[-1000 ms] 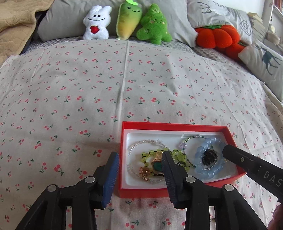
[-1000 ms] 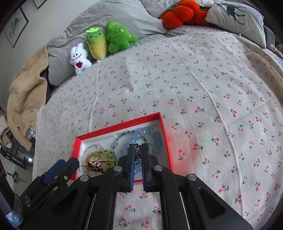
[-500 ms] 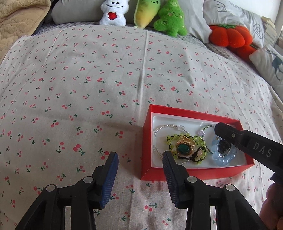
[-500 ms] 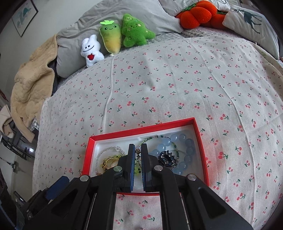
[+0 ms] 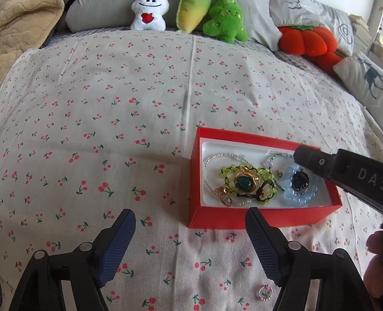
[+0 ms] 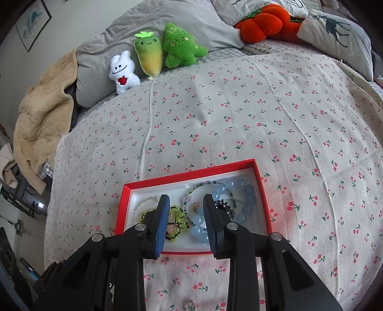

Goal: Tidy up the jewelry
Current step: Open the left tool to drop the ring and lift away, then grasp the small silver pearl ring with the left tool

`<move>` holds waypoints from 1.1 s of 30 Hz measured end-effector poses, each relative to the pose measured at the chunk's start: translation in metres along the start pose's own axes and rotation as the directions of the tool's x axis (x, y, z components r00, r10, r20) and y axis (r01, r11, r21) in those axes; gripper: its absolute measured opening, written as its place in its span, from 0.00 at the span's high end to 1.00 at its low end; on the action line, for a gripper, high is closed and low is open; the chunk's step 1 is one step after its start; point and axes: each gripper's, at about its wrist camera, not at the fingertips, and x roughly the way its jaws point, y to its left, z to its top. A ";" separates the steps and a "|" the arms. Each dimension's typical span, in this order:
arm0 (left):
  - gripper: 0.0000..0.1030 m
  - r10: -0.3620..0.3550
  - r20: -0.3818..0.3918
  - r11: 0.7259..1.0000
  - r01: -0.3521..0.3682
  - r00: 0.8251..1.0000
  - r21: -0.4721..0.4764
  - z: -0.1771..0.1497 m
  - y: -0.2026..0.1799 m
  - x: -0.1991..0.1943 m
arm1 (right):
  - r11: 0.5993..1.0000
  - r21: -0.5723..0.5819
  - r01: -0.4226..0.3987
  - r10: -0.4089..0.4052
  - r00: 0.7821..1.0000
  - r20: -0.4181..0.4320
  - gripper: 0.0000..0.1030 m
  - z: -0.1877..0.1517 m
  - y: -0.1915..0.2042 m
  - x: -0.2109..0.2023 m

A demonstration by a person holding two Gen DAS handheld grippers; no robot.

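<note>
A red box (image 5: 239, 219) with a white lining lies on the cherry-print bedspread; it also shows in the right wrist view (image 6: 189, 175). It holds a blue bead bracelet (image 5: 288, 191), a green bead bracelet (image 5: 227, 171), a gold ring with a green stone (image 5: 244, 183), a small gold charm (image 5: 279, 173) and clear bead strands. My left gripper (image 5: 191, 233) is open and empty, near the box's front left. My right gripper (image 6: 185, 210) is open and empty above the box. A small silver ring (image 5: 265, 292) lies loose on the bedspread, also seen in the right wrist view (image 6: 190, 305).
Plush toys (image 6: 155, 57), grey pillows (image 6: 191, 21), orange pumpkin cushions (image 5: 304, 40) and a deer-print pillow (image 6: 340, 31) line the head of the bed. A beige blanket (image 6: 40, 114) hangs at the left edge.
My right gripper has opened over the box and a small gold charm now lies inside. My left gripper has pulled back and to the left, away from the box.
</note>
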 end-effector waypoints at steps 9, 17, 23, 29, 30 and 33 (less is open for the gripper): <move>0.15 0.021 -0.070 0.999 -0.018 0.997 0.037 -0.024 -0.013 -0.002 | 0.999 -0.009 0.052 -0.053 0.998 -0.026 0.48 -0.025 -0.027 -0.037; 0.14 0.068 -0.098 0.995 -0.060 0.993 0.084 -0.034 -0.024 -0.015 | 0.986 -0.045 0.159 -0.162 0.983 -0.087 0.42 -0.050 -0.043 -0.059; 0.13 0.092 -0.124 0.991 -0.079 0.988 0.104 -0.040 -0.028 -0.018 | 0.973 -0.076 0.218 -0.225 0.968 -0.110 0.36 -0.059 -0.043 -0.070; 0.13 0.099 -0.161 0.990 -0.081 0.982 0.117 -0.045 -0.028 -0.015 | 0.949 -0.143 0.282 -0.301 0.944 -0.134 0.30 -0.066 -0.039 -0.070; 0.13 0.095 -0.168 0.990 -0.076 0.981 0.116 -0.045 -0.028 -0.014 | 0.948 -0.143 0.284 -0.304 0.942 -0.141 0.30 -0.067 -0.040 -0.070; 0.13 0.062 -0.186 0.994 -0.043 0.981 0.104 -0.047 -0.027 -0.012 | 0.945 -0.139 0.296 -0.316 0.935 -0.158 0.29 -0.068 -0.044 -0.069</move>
